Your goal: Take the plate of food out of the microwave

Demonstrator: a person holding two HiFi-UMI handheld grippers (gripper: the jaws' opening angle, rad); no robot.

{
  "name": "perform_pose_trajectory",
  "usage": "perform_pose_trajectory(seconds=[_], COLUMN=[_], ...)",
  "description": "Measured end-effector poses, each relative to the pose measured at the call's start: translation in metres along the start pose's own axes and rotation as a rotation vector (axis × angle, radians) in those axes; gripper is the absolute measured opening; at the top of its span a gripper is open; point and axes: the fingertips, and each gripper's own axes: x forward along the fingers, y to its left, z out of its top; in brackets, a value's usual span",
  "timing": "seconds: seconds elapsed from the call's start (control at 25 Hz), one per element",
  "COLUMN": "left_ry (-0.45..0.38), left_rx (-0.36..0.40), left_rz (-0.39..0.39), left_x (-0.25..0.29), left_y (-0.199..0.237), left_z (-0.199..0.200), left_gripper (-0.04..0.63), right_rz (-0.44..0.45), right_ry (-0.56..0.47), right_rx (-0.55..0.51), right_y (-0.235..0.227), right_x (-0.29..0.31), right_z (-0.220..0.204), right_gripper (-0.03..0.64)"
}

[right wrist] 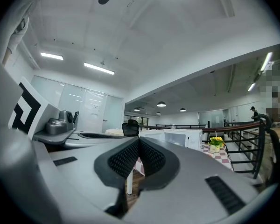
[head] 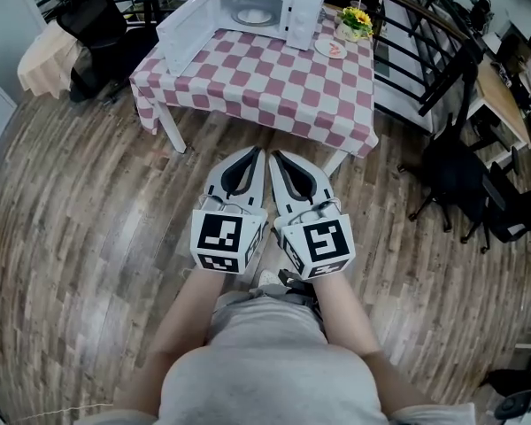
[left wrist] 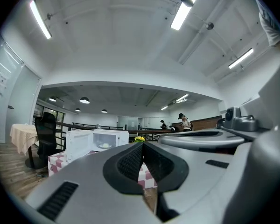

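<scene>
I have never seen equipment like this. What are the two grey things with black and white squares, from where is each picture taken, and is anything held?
There is no robot: a person holds a two-jaw hand tool in each hand. The head view looks down on the left gripper and the right gripper. The marked cubes belong to the grippers. The other two pictures come from a camera riding on each gripper, looking along its jaws. Both pairs of jaws are shut and hold nothing. Ahead stands a table with a checked cloth. On it are a white microwave with its door open, the plate of food inside it, yellow flowers and a small plate.
</scene>
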Motion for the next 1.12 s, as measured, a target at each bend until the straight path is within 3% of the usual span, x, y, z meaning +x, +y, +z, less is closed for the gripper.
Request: perform_pose_trajectory(seconds=[0.44, 1.12], left_ry=[-0.018, 0.011], left_rx=[-0.014, -0.018], left_rz=[0.051, 0.026], left_x=[0.044, 0.096], left_y=[-0.006, 0.025], left_z=[-0.002, -0.021], left_gripper=[0.002, 0.002], right_rz=[0.037, 0.008], right_ry=[0.001, 0.019], right_rx=[0.012, 0.032], right_y=[-0.046, -0.076], right_x=[0.011, 0.062], right_z=[-0.010, -0.034], right_gripper=[0.025, 0.026])
